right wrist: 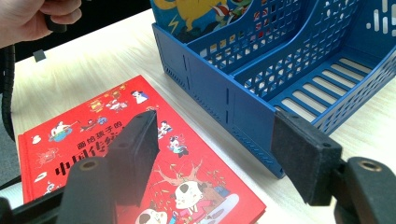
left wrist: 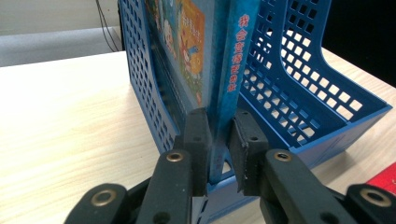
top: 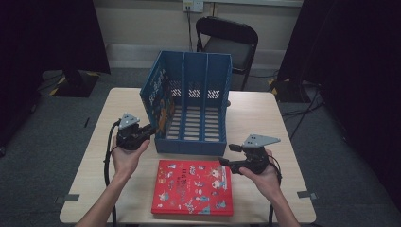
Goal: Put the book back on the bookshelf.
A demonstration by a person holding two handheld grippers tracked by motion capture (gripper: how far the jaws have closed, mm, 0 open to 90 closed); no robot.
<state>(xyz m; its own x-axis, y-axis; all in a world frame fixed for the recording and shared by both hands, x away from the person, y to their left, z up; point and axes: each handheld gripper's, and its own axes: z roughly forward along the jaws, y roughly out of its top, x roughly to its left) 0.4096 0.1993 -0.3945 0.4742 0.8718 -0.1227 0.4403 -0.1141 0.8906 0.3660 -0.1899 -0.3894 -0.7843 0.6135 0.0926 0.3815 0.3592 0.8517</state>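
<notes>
Rack stands at the surface's centre, a blue book upright in its nine-o'clock slot. Left gripper clenches that book's spine between its jaws. Right gripper, jaws released and wide, hovers over the red book lying flat at six o'clock
</notes>
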